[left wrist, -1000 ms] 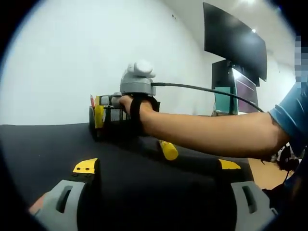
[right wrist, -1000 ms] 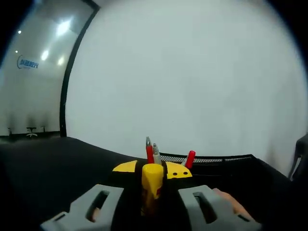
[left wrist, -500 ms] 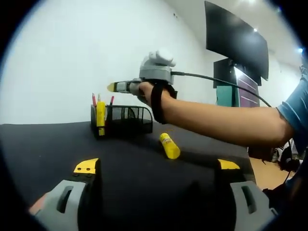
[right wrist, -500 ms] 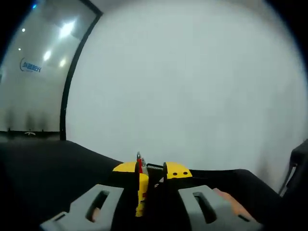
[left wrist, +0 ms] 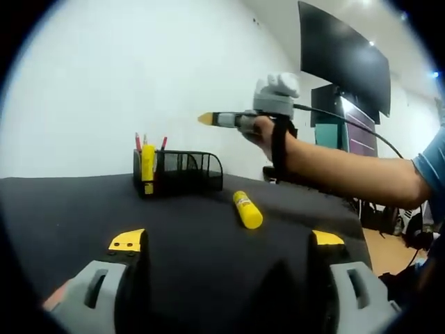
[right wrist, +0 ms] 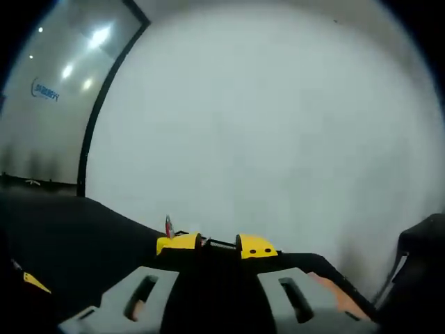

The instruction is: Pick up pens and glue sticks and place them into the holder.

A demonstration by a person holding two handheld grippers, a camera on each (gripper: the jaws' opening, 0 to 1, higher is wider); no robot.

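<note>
On the black table [left wrist: 62, 209], a yellow glue stick [left wrist: 247, 209] lies well ahead of the left gripper [left wrist: 224, 243], whose jaws stand wide apart and empty. Beyond it the mesh holder [left wrist: 182, 171] has pens and a glue stick upright. Right gripper [left wrist: 206, 119] hovers above, tips apart, nothing between.

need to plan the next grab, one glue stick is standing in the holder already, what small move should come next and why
Probably bring the right gripper down toward the yellow glue stick lying on the black table, just right of the black mesh holder. That gripper hangs raised above the table with nothing between its jaws, and this stick looks like the one item left outside the holder. The left gripper sits low and open.
</note>
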